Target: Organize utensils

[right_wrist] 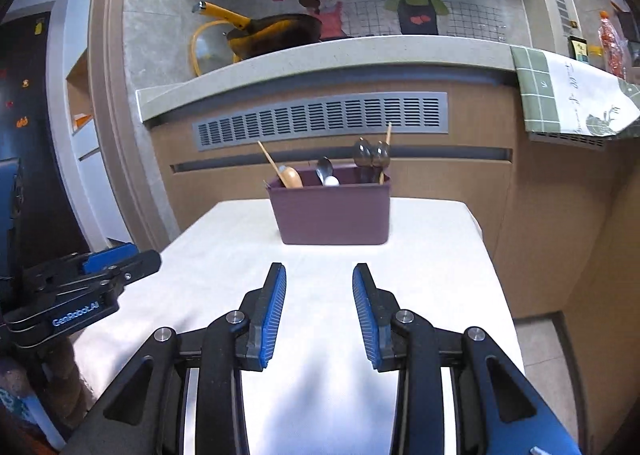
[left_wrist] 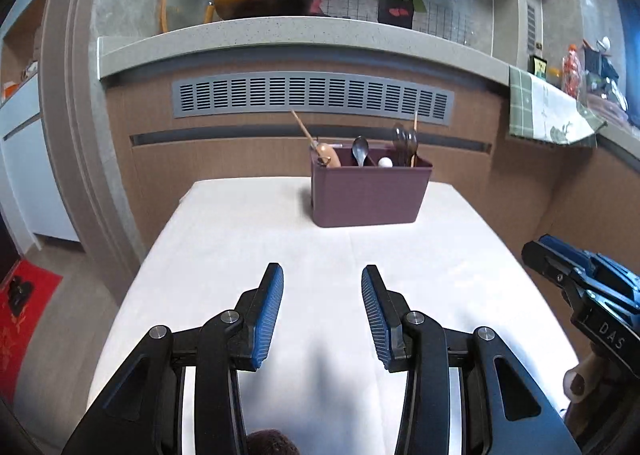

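Both grippers hover over a white-covered table [left_wrist: 248, 239] with their blue-padded jaws spread wide and nothing between them. Straight ahead of the left gripper [left_wrist: 322, 311], slightly to its right and near the table's far edge, stands the maroon utensil caddy [left_wrist: 370, 195], well apart from the fingertips. The caddy is divided into compartments: a wooden spoon [left_wrist: 329, 156] leans in its left section with a thin wooden stick slanting up from it, a metal spoon [left_wrist: 360, 149] and a small white rounded piece sit in the middle, and dark spoons [left_wrist: 405, 141] stand upright with a chopstick in the right section. From the right gripper [right_wrist: 319, 311] the same caddy sits ahead, almost centred between its fingers and again well apart. Each gripper appears at the edge of the other's view, level with it and off to the side. Beyond the table, a speckled counter [left_wrist: 280, 37] carries a dark pan with a yellow handle [left_wrist: 260, 1], and a green checked cloth [right_wrist: 560, 95] hangs over the counter edge to the right.
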The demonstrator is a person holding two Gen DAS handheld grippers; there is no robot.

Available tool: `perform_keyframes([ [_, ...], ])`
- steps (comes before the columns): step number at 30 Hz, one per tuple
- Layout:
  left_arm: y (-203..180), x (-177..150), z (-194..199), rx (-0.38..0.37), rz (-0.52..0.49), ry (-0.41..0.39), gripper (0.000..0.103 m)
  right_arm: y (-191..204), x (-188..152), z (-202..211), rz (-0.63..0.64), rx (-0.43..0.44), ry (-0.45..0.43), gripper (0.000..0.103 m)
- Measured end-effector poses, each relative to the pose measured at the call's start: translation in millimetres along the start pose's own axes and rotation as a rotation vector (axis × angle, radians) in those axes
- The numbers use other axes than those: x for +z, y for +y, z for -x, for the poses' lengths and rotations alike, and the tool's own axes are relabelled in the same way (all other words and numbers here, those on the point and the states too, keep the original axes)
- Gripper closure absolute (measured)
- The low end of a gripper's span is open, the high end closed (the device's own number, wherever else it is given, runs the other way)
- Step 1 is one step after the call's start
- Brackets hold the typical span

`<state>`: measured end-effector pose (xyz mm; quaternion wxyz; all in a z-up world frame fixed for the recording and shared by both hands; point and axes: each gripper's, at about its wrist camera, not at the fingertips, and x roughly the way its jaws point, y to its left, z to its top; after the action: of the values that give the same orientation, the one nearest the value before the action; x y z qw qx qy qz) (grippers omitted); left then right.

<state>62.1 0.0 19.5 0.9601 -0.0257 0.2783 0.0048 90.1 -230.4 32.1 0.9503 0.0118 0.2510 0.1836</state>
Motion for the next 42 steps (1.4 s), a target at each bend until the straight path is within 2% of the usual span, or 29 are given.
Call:
perform_keyframes([
  [8,1,1,6,0.017,0.002,-0.023,0.061,2,-3,7,0.007,-0.022,-0.008,0.07],
  [42,0,1,5,-0.006,0.006,-0.02,0.061,1,-5,8,0.019,-0.024,-0.003,0.067],
])
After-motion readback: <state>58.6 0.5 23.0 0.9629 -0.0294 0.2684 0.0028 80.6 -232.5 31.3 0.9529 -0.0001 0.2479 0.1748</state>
